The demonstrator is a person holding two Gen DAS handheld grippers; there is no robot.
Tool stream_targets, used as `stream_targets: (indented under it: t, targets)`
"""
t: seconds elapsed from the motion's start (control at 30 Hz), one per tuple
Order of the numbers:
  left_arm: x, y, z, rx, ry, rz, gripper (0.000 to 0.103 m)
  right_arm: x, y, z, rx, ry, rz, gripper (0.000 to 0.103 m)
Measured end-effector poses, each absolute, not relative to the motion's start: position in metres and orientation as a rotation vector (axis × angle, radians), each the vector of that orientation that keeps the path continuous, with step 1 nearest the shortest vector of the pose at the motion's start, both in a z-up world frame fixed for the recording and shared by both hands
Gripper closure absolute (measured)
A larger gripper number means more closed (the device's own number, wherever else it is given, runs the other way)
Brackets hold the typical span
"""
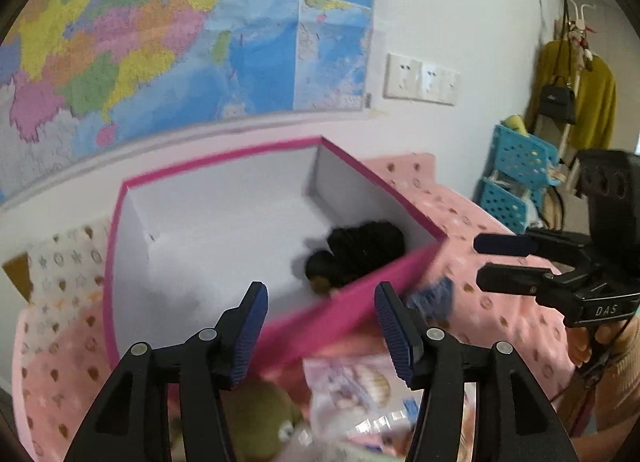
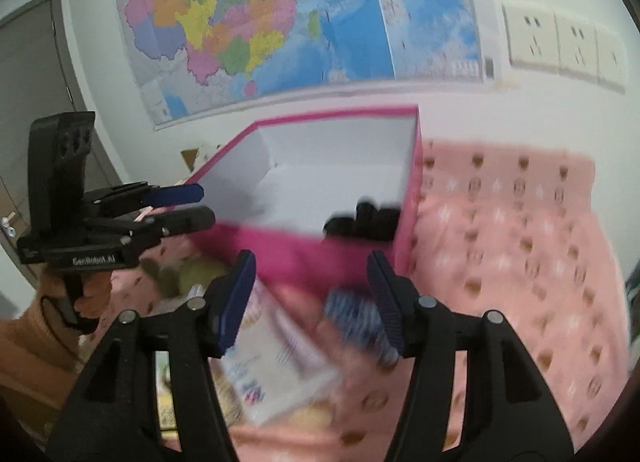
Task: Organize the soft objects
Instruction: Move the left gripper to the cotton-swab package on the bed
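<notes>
Right gripper (image 2: 312, 294) wide open, empty, hovering over blue striped soft item (image 2: 352, 318) just in front of pink box (image 2: 320, 258). Left gripper (image 1: 320, 326) open, empty too. Black plush (image 1: 360, 250) already in box. Drop lower, centre on fabric, pinch thick fold, avoid pkg (image 2: 276, 362) alongside.

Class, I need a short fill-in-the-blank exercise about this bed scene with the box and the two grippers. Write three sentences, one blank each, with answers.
1. The box on the bed has walls that are ____ on the outside.
2. The only thing inside the box is a fluffy toy whose colour is ____.
3. Both the left gripper and the right gripper have their jaws ____.

Missing words: pink; black; open
</notes>
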State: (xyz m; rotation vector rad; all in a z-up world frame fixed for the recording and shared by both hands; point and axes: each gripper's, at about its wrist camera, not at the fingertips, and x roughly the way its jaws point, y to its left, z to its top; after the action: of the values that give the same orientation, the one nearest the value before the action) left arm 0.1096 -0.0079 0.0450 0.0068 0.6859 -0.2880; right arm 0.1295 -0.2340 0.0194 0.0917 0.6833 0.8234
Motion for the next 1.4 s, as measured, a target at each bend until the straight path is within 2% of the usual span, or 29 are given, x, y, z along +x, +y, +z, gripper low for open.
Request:
stream_targets:
  t: [0.27,0.5,0.53,0.6,0.7,0.73,1.0,1.4]
  targets:
    - [0.103,0.003,0.007,-0.069,0.809,-0.308,0.046,0.117,-0.244,-0.041,0.276,0.917,0.818,0.044]
    - [0.096,0.008,-0.003,-0.106,0.828,-0.311,0.046,0.118,-0.241,-0.062,0.375,0.988,0.841,0.044]
    - [0.095,0.007,-0.004,-0.101,0.831,-0.311,0.046,0.118,-0.239,-0.063,0.378,0.988,0.843,0.047]
    - [0.096,0.005,-0.006,-0.097,0.838,-0.317,0.046,0.120,-0.236,-0.066,0.375,0.995,0.835,0.071]
    - [0.097,0.002,-0.008,-0.094,0.844,-0.323,0.046,0.123,-0.240,-0.068,0.390,0.989,0.818,0.089]
    - [0.096,0.002,-0.008,-0.093,0.845,-0.328,0.046,0.124,-0.243,-0.069,0.388,0.987,0.809,0.091]
    - [0.100,-0.006,-0.017,-0.077,0.889,-0.358,0.046,0.126,-0.258,-0.079,0.383,0.983,0.769,0.095]
    - [0.105,-0.016,-0.026,-0.127,0.961,-0.451,0.044,0.129,-0.263,-0.082,0.407,0.974,0.770,0.095]
